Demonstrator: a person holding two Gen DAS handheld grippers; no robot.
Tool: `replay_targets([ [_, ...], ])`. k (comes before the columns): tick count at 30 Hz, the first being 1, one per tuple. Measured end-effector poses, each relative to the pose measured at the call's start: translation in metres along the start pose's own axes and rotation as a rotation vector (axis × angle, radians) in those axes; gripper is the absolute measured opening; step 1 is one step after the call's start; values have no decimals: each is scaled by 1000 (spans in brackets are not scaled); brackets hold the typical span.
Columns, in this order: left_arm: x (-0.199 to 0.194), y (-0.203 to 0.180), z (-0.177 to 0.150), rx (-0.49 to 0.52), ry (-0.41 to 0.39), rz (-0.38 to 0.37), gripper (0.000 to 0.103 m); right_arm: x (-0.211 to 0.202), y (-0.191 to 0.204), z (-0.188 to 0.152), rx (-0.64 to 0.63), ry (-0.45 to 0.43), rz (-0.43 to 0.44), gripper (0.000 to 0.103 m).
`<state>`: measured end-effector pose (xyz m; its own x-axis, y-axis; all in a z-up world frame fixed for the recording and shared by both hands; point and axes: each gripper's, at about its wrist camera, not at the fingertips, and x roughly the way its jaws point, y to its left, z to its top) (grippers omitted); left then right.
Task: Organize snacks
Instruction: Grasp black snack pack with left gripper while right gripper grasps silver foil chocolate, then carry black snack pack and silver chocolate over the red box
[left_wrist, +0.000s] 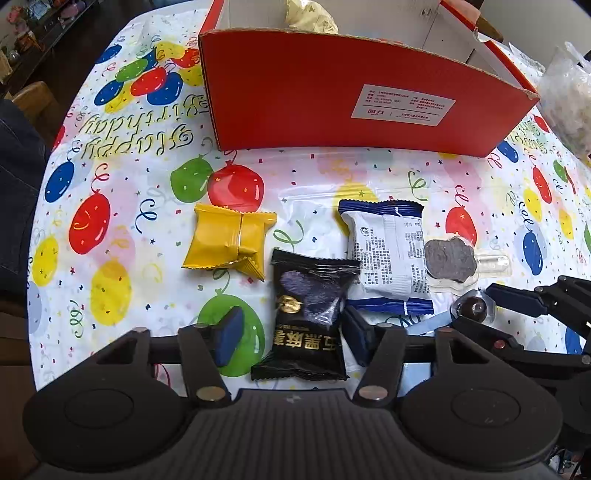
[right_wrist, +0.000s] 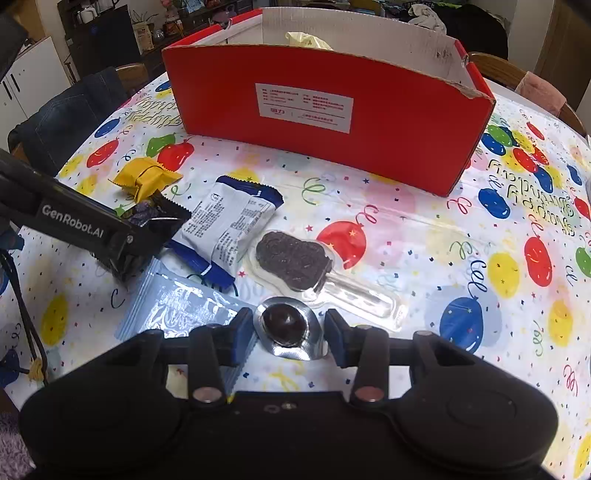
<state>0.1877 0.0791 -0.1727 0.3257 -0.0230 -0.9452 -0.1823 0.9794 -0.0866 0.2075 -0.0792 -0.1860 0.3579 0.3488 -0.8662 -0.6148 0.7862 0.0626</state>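
A red cardboard box (left_wrist: 332, 99) stands open at the back, with a pale yellow packet (left_wrist: 310, 16) inside; it also shows in the right wrist view (right_wrist: 325, 114). My left gripper (left_wrist: 291, 334) is open, its pads on either side of a black snack packet (left_wrist: 308, 317) lying on the table. My right gripper (right_wrist: 286, 330) is open around a small round chocolate in a clear blister (right_wrist: 284, 323). A yellow packet (left_wrist: 229, 238), a white-and-blue packet (left_wrist: 388, 251) and a dark lollipop in clear wrap (right_wrist: 295, 260) lie between grippers and box.
A balloon-print birthday tablecloth (right_wrist: 480, 258) covers the table. A pale blue foil packet (right_wrist: 177, 306) lies left of the right gripper. A clear bag (left_wrist: 569, 92) sits at the far right. Chairs (right_wrist: 517, 70) and cabinets stand beyond the table.
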Motion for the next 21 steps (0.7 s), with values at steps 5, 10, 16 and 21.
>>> replay_targets([
  [5, 1, 0, -2, 7, 4, 5, 38, -3, -4, 0, 20, -3, 9, 35],
  [10, -1, 3, -4, -5, 3, -1, 35, -5, -7, -1, 40, -1, 21, 34],
  [16, -7, 9, -7, -35, -4, -15, 33, -10, -13, -2, 75, -8, 25, 32],
  [21, -17, 13, -13, -65, -18, -38, 33, -18, -20, -2, 105, -24, 28, 31],
])
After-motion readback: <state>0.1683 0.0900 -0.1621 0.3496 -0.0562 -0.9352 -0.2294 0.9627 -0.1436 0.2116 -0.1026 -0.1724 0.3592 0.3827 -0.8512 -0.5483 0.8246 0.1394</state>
